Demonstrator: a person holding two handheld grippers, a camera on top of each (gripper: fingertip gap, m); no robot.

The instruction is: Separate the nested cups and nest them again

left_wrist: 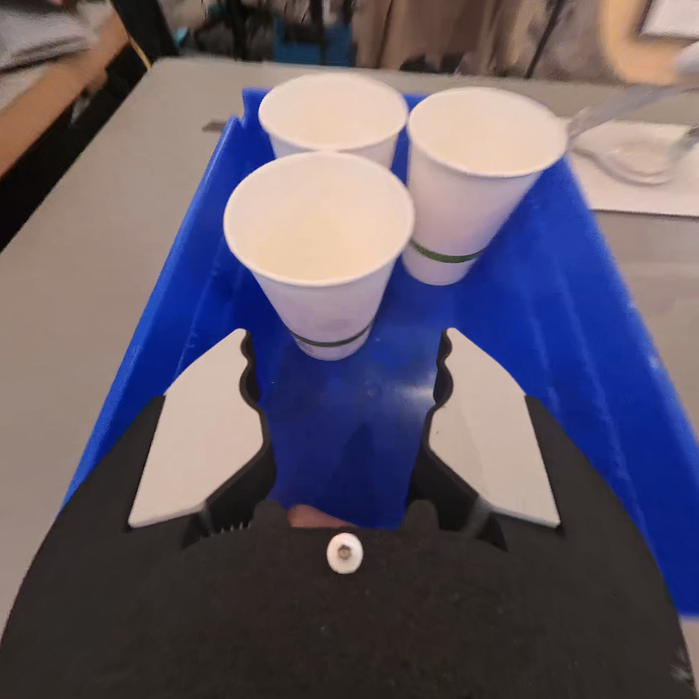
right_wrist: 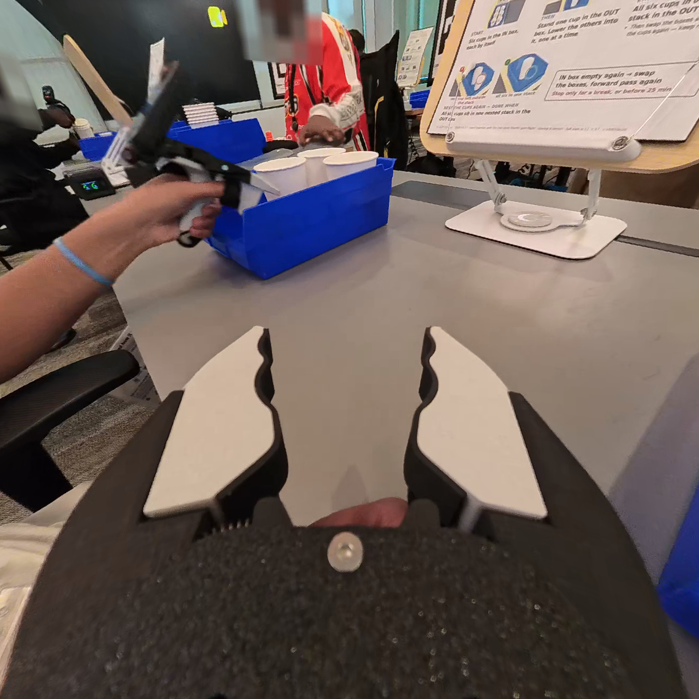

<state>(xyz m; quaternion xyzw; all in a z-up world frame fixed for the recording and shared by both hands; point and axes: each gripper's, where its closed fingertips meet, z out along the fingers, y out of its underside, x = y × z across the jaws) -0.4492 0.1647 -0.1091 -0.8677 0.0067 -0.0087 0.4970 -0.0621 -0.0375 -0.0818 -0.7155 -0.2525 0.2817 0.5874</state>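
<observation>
Three white paper cups stand apart and upright in a blue bin (left_wrist: 548, 340): a near cup (left_wrist: 317, 249), a far left cup (left_wrist: 333, 113) and a right cup (left_wrist: 476, 177). My left gripper (left_wrist: 346, 340) is open and empty, just above the bin's near end, its fingertips short of the near cup. In the right wrist view the same bin (right_wrist: 321, 227) with the cups (right_wrist: 281, 174) sits far left on the grey table (right_wrist: 416, 302), with the left gripper (right_wrist: 242, 181) at its near end. My right gripper (right_wrist: 346, 336) is open and empty over bare table.
A tilted board with an instruction sheet on a white stand (right_wrist: 537, 230) is at the table's far right. Another blue object (right_wrist: 681, 567) shows at the right edge. An office chair (right_wrist: 56, 397) is at the left. A person in red (right_wrist: 333, 102) stands behind the table.
</observation>
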